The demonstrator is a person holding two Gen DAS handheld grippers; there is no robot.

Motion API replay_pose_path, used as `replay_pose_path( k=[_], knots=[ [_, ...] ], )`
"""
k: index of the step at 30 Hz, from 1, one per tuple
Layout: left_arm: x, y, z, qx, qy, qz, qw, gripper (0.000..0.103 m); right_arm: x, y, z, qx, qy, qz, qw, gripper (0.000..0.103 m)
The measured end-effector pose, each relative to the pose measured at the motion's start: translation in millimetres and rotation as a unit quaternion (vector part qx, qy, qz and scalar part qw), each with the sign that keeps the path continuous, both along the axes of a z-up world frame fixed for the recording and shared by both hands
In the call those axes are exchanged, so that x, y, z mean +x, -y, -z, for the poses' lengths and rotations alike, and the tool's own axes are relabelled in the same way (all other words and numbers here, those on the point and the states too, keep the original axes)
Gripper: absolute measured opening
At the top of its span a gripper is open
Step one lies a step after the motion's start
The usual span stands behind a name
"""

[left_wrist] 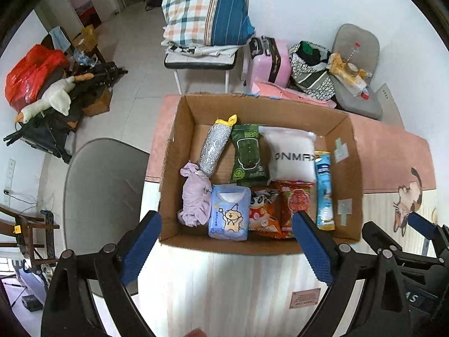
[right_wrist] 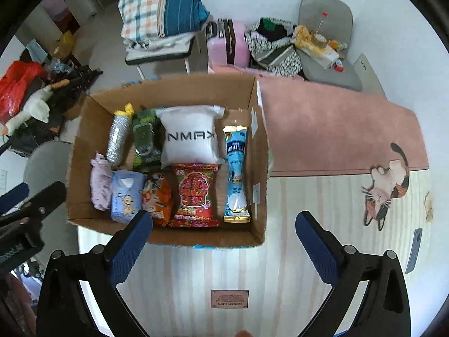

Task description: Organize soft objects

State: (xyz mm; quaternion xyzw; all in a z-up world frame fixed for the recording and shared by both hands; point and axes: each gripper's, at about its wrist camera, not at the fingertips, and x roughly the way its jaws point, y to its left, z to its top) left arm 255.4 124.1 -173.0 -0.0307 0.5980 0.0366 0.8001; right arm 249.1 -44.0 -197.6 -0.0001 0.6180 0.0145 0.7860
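Table [right_wrist: 224, 266] fills the lower half of both views — striped cloth w/ a cat print at right, pink mat behind. Cardboard box [right_wrist: 168, 236] sits mid-frame, open-topped, holding every soft item I can spot.

Back row, big to small: white pouch [right_wrist: 190, 137] centre, green wipes pack [left_wrist: 248, 154] to its left, silver roll [left_wrist: 210, 148] w/ yellow top further left. Front row: red packet [right_wrist: 195, 193], blue tissue pack [left_wrist: 228, 213], orange snack bag [left_wrist: 263, 213], lilac cloth [left_wrist: 193, 196] at far left. Blue sachet [right_wrist: 235, 174] lies along the box's right wall.

Left gripper [left_wrist: 227, 241] and right gripper [right_wrist: 224, 241] — both spread wide, nothing between the pads, hovering above the box's near edge.

Judgement: packing looks about done; release step, approx. Nothing loose shows on the table, so next move prob. calls for checking for leftovers, or nudging items straight.
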Motion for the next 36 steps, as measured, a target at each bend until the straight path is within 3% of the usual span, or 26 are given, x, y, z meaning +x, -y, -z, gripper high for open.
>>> replay_pose_path(
  k=[11,21,25,36],
  knots=[
    [-71.4,22.9,-98.2,0.012,0.076,0.017,0.9969,0.095,-74.1,26.0,-115.3,0.018,0.084,0.0,0.996,0.103],
    [-115.5,25.3,-152.2,0.0,0.12,0.019,0.9926,0.095,-130.4,33.9,-192.3,0.013,0.145,-0.006,0.989,0.103],
    [-125.2,24.6,-168.2,0.0,0.134,0.016,0.9908,0.095,-142.5,36.2,-209.8,0.007,0.159,-0.008,0.987,0.103],
    [-134.7,27.5,-173.9,-0.001,0.14,0.019,0.99,0.095,-153.6,38.9,-227.2,-0.003,0.172,-0.008,0.985,0.103]
  ],
)
